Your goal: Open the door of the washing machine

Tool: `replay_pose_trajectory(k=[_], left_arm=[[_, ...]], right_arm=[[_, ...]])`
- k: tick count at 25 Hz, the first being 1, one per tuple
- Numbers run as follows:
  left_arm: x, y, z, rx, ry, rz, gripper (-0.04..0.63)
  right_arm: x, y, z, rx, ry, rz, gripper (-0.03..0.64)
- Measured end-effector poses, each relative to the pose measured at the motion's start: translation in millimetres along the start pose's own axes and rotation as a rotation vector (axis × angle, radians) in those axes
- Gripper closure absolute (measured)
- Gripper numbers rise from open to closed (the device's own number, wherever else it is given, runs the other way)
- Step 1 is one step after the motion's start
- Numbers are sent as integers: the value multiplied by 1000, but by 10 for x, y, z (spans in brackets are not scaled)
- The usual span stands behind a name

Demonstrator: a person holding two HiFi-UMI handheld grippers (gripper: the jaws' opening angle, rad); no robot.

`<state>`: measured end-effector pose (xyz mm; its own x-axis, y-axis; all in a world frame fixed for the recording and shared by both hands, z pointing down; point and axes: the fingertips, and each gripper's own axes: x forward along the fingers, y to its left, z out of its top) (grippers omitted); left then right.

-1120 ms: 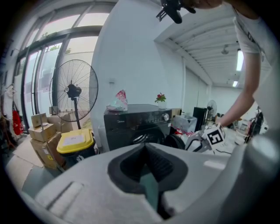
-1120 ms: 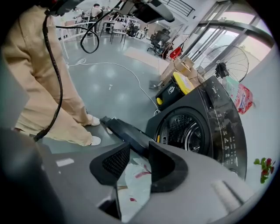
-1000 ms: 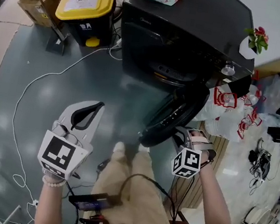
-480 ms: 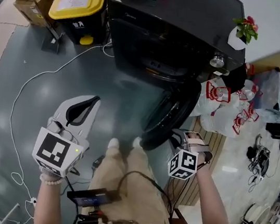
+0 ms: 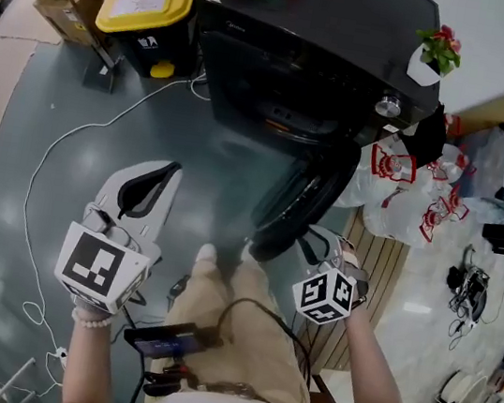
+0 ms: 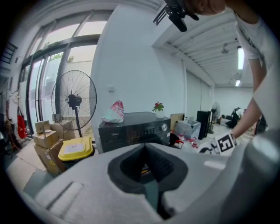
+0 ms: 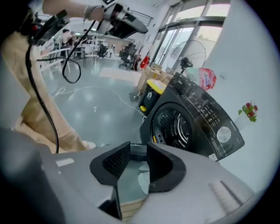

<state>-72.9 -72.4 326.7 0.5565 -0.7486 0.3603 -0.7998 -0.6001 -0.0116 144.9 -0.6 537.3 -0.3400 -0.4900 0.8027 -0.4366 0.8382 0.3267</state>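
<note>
Now the right gripper (image 5: 314,242) has rolled beside the open washing machine door (image 5: 309,200), jaws apart, gripping nothing. Left gripper (image 5: 166,173) stays fully closed and empty.

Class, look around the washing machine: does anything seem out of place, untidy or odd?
A white cable snakes loose across the floor left of the washing machine, and plastic bags lie heaped at its right. Its door hangs open.
</note>
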Motion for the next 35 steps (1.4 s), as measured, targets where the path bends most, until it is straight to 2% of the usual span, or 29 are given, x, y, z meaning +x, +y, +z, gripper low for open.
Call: replay_pose_trajectory(k=[7, 9, 11, 17, 23, 35], left_arm=[[-231, -41, 318, 1, -26, 28, 600], [-312, -68, 407, -10, -23, 31, 600], [-385, -80, 547, 2, -61, 33, 600], [-590, -98, 836, 12, -118, 49, 600], [-716, -149, 917, 26, -123, 57, 600], [-836, -202, 922, 21, -134, 67, 600]], right_arm=[[-558, -306, 832, 300, -244, -40, 555], [-774, -443, 1070, 365, -314, -59, 576], [-980, -567, 1261, 406, -372, -81, 588], [-1487, -793, 1674, 421, -498, -133, 599], [-1819, -958, 1868, 473, -573, -154, 611], [-1965, -1078, 2034, 509, -631, -143, 614]])
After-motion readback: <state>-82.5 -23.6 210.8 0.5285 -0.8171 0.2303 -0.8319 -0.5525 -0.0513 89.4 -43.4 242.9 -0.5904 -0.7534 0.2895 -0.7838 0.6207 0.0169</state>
